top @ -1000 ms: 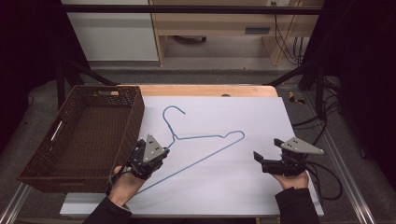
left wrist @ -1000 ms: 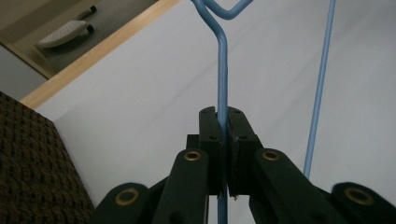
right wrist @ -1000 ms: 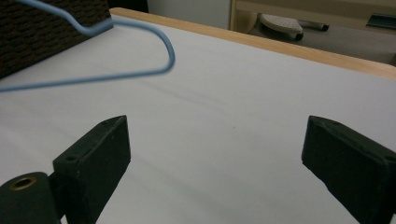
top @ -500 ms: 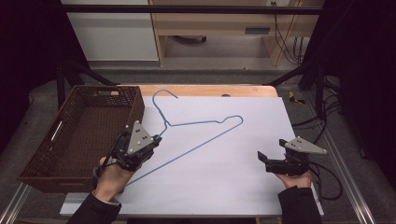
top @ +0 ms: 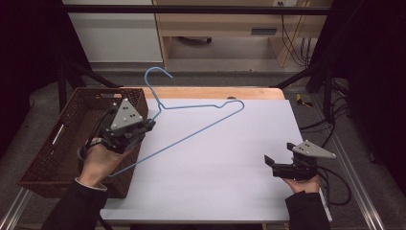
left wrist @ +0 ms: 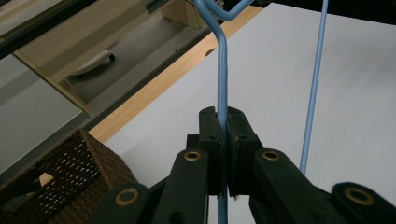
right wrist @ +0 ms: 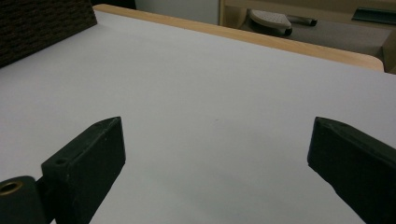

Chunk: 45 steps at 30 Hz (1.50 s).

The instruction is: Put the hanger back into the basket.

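Table (top: 230, 163) with a white top and a wood strip along the far edge. Basket (top: 57, 143), brown and woven, at the left side of the table. Hanger (top: 191, 129), thin blue wire, lifted up off the table, hook end high over the far edge, long bar slanting down toward the basket. Left gripper (top: 143, 125) by the basket's right wall, pinched tight on the hanger's wire near the neck. Right gripper (top: 269, 160) low at the right side of the table, spread wide apart, holding nothing.
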Tool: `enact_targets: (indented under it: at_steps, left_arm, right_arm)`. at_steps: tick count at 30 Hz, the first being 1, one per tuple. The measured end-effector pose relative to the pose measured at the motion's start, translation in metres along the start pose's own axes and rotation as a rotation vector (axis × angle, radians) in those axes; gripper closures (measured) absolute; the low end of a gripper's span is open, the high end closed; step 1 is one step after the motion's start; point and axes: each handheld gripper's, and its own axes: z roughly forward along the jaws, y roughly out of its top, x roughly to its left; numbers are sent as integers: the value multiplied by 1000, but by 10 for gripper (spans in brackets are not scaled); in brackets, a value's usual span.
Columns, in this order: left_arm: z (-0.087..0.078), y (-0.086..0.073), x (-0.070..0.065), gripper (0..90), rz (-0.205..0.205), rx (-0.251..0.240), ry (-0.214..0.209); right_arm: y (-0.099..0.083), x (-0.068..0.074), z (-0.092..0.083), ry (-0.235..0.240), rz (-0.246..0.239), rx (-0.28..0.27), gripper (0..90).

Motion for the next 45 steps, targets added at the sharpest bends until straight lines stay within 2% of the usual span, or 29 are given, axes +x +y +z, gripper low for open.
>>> enact_targets:
  at_steps: [2, 3, 4, 5, 8, 9, 10, 13, 19, 20, 21, 23, 26, 28, 32, 34, 43, 45]
  left_arm:
    - [-2, 0, 4, 866, 3, 9, 6]
    - [-3, 0, 8, 867, -4, 9, 9]
    - [-7, 0, 17, 867, -20, 7, 5]
    - [-7, 0, 17, 867, -20, 7, 5]
    - [-9, -2, 29, 867, -35, 8, 18]
    - [-10, -4, 36, 866, -47, 14, 26]
    - [-10, -4, 36, 867, -47, 14, 26]
    - [-13, -10, 50, 867, -77, 23, 56]
    - [-21, -19, 72, 867, -100, 44, 86]
    - [-21, -19, 72, 867, -100, 44, 86]
    - [-24, -22, 79, 867, -113, 48, 103]
    - [-26, -24, 82, 866, -110, 55, 111]
    - [-30, -33, 93, 867, -133, 58, 140]
    - [-31, -35, 96, 867, -137, 61, 148]
    - [-30, -46, 108, 867, -145, 71, 189]
    - [-30, -51, 112, 867, -161, 82, 200]
    - [-32, -70, 131, 866, -190, 103, 230]
    - [-33, -79, 137, 866, -200, 113, 253]
  right_arm:
    - [0, 0, 0, -3, -4, 3, 47]
    - [0, 0, 0, -1, -4, 3, 47]
    - [0, 0, 0, -2, -8, 3, 47]
    - [0, 0, 0, -2, -8, 3, 47]
    - [0, 1, 1, -3, -7, 11, 47]
    - [0, 0, 1, -3, -8, 11, 47]
    - [0, 0, 1, -3, -10, 11, 47]
    - [0, 0, 1, -1, -5, 9, 47]
    - [0, 1, 2, -1, -9, 13, 47]
    - [-1, 1, 2, 0, -10, 13, 47]
    - [0, 1, 2, 1, -7, 14, 47]
    - [0, 1, 2, 0, -7, 14, 47]
    - [0, 1, 2, -2, -9, 15, 47]
    - [-1, 1, 2, -1, -9, 14, 47]
    - [-1, 1, 2, -1, -11, 18, 47]
    - [-1, 1, 3, -1, -12, 19, 46]
    - [-1, 1, 3, 0, -13, 22, 46]
    - [-1, 1, 3, 0, -13, 21, 46]
